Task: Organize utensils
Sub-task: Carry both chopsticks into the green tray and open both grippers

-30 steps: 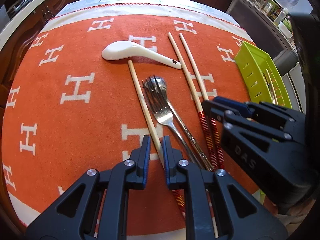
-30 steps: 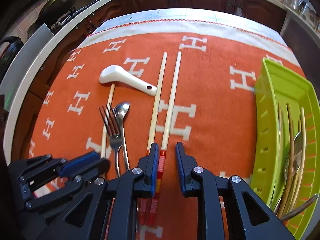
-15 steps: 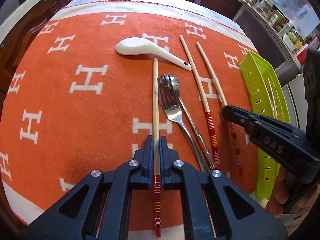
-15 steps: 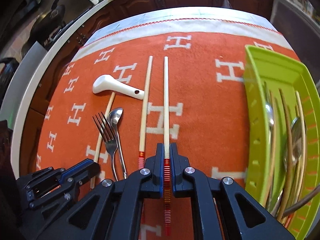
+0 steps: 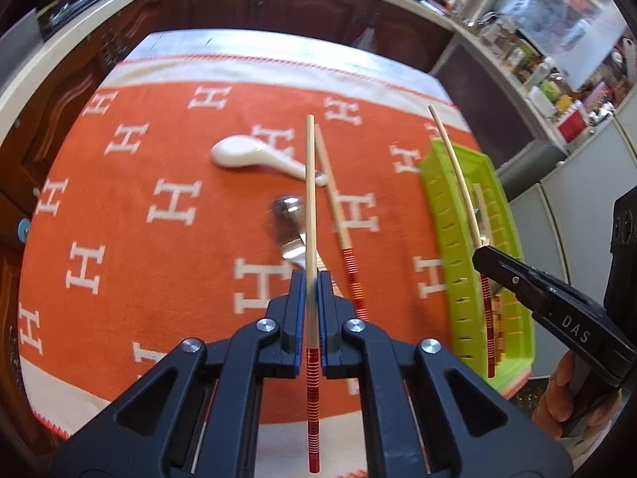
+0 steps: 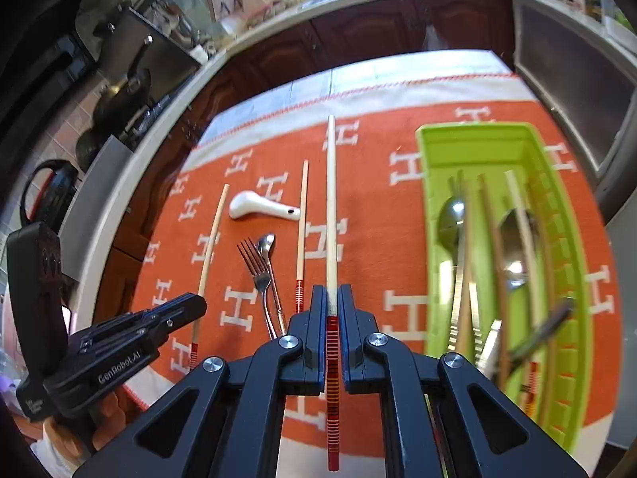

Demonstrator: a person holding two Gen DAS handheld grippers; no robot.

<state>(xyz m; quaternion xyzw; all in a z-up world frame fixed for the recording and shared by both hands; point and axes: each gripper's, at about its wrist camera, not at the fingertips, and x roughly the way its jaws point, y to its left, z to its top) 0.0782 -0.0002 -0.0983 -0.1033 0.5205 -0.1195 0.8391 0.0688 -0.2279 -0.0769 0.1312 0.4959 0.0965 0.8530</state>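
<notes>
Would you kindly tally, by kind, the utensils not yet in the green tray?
Chopsticks: 3
White spoon: 1
Metal spoon: 1
Fork: 1
Total: 6

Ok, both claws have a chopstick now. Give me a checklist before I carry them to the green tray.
1. Left claw shut on its chopstick: ok.
2. Right claw shut on its chopstick: ok.
3. Both chopsticks lifted clear of the orange cloth: cannot tell how far.
4. Grip point near the red-striped ends, long tips sticking out forward: ok, though they may swing.
5. Green tray has free room: ok, its far end is bare.
6. Left behind on the cloth: one chopstick, fork, metal spoon, white spoon: not ok, still to sort.
</notes>
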